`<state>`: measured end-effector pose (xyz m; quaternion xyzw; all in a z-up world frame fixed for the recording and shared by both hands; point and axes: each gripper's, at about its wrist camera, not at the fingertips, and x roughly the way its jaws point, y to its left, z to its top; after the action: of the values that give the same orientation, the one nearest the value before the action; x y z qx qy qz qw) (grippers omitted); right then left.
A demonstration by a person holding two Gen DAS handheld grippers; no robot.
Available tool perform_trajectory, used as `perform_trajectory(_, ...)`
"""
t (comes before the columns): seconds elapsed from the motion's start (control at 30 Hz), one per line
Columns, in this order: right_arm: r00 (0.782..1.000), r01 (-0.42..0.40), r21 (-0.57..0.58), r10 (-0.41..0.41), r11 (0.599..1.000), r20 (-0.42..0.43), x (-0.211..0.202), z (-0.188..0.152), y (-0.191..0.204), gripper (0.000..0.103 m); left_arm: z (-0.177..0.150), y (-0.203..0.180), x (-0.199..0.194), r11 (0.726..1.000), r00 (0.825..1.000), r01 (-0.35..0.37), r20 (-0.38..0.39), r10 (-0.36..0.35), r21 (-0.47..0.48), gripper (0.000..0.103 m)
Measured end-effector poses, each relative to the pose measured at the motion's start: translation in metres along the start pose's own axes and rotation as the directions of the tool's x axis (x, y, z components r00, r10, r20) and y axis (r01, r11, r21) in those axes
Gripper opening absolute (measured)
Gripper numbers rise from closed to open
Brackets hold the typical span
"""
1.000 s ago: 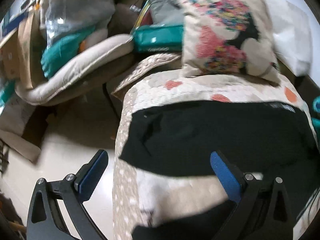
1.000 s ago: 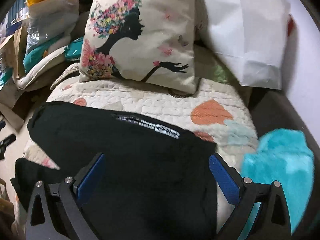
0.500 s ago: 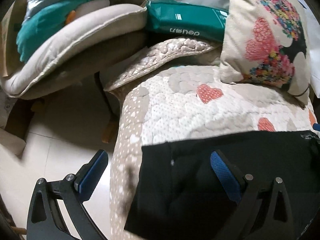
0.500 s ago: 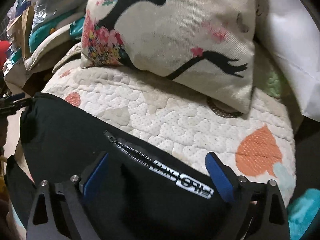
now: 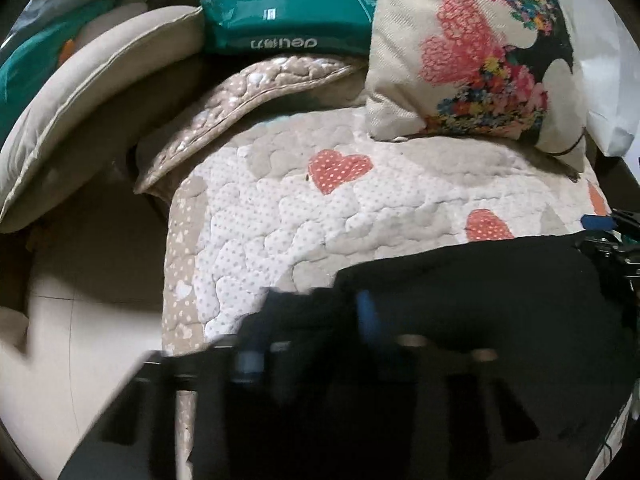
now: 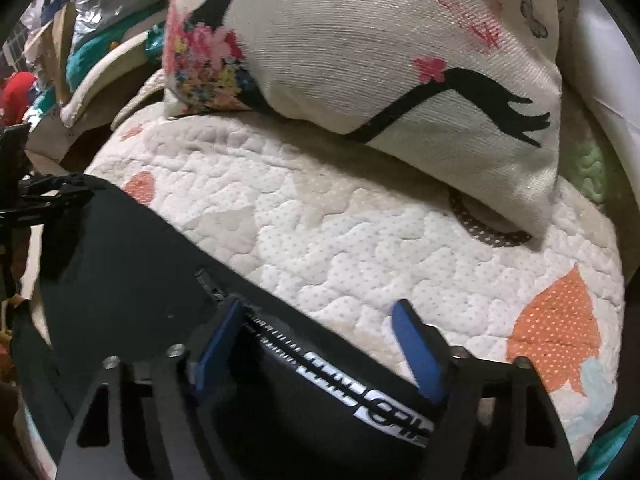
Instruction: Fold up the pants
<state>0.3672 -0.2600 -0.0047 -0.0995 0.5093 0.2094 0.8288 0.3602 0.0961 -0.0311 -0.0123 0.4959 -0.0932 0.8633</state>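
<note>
Now both claws are down at the black fabric pants (image 6: 132, 276), which lie flat across the near part of the cream quilted heart-print cover (image 6: 360, 232), reaching its left edge. Left claw (image 5: 316, 320) is motion-blurred; its jaws have just been closing and stand nearly together at the pants' left corner, dark cloth between them, though the blur hides whether the pads actually press it. Right claw (image 6: 320, 344) has just been closing too and is about two-thirds open, blue pads (image 6: 420, 360) straddling the waistband edge with its white-lettered label (image 6: 384, 412), not pinching yet. Cream throw pillow with a floral silhouette print (image 6: 360, 52) sits at the cover's far edge, clear of the pants. Green plastic pack (image 5: 288, 20) lies beyond the far left corner.
</note>
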Motion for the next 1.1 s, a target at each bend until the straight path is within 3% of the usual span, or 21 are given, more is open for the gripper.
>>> perform_trajectory(0.1,1.000,0.014,-0.021,-0.014,1.000,-0.009,0.002,0.000,0.005,0.071,0.001,-0.003,-0.005,1.000,1.000,0.021,-0.011,-0.021,0.010,0.016)
perform_trajectory(0.13,1.000,0.005,-0.029,-0.006,1.000,-0.014,0.004,0.000,0.008,0.063,0.001,-0.005,-0.006,1.000,1.000,0.013,-0.009,-0.013,0.019,0.016)
perform_trajectory(0.23,0.998,-0.057,-0.037,0.056,0.998,-0.037,0.002,0.001,0.016,0.022,-0.003,-0.009,-0.015,1.000,1.000,0.001,0.007,-0.001,0.019,0.015)
perform_trajectory(0.27,0.998,-0.044,-0.049,0.042,0.998,-0.039,0.001,0.001,0.018,0.016,-0.004,-0.010,-0.019,1.000,1.000,0.001,0.019,-0.001,0.008,0.015)
perform_trajectory(0.63,0.999,-0.007,-0.009,0.007,1.000,0.046,-0.068,-0.023,0.048,0.010,-0.024,-0.024,-0.111,1.000,0.986,-0.028,0.167,0.026,0.008,0.015)
perform_trajectory(0.87,0.997,0.032,-0.014,-0.031,0.999,0.064,-0.122,-0.075,0.091,0.009,-0.100,-0.044,-0.178,0.997,0.969,-0.073,0.237,0.066,0.024,0.015)
perform_trajectory(1.1,0.999,0.041,0.025,-0.041,0.999,0.028,-0.143,-0.158,0.128,0.006,-0.190,-0.057,-0.195,0.996,0.979,-0.082,0.184,0.084,-0.015,0.015)
